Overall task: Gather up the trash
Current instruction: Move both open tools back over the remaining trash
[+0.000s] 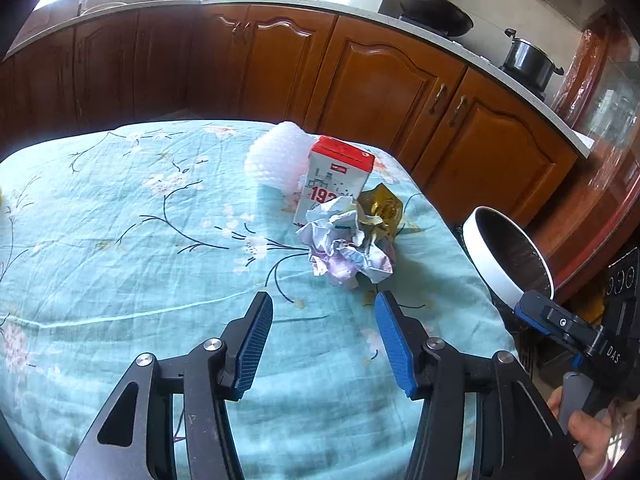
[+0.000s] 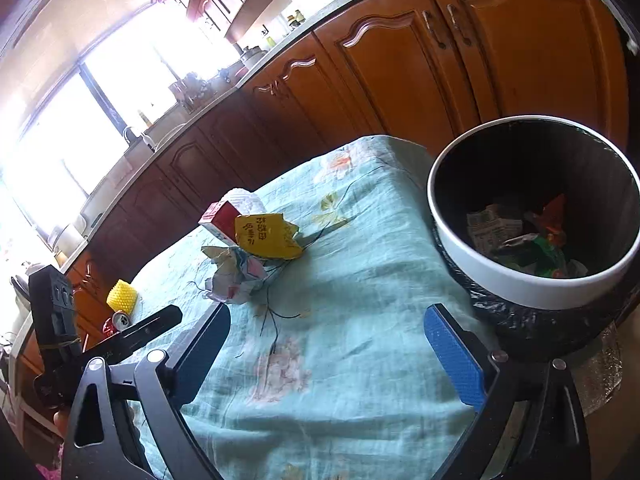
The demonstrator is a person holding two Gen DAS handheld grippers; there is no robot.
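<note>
Trash lies in a small heap toward the far right of the cloth-covered worktop (image 1: pixel 120 208), and both tools hang short of it with nothing between their pads: the left tool (image 1: pixel 324 344) has its jaws partly apart, aimed at the heap, and the right tool (image 2: pixel 328 360) stands spread wide over bare cloth, just left of the bin. Nearest in the heap is one crumpled paper ball (image 1: pixel 346 248) — light, soft and springy, likely to squash under the pads, so a pinch across its bulging middle should hold better than a nip at a loose flap. Just behind and to its right sits one yellow wrapper (image 2: pixel 266 236), thin and probably slick; its folded body looks a safer hold than an edge. Touching these from behind stands one red-and-white carton (image 1: pixel 334 178), upright, stiff-walled and, I judge, empty and light, best taken across its flat faces without crushing. Farthest in the heap is one wad of bubble wrap (image 1: pixel 272 156), almost weightless and squashy. Off at the left side, seen from the right wrist, are one yellow honeycomb piece (image 2: pixel 122 296) and one drink can (image 2: pixel 120 320) — small in view. One white-rimmed bin (image 2: pixel 532 280) with a black liner waits at the right edge, some scraps already inside.
</note>
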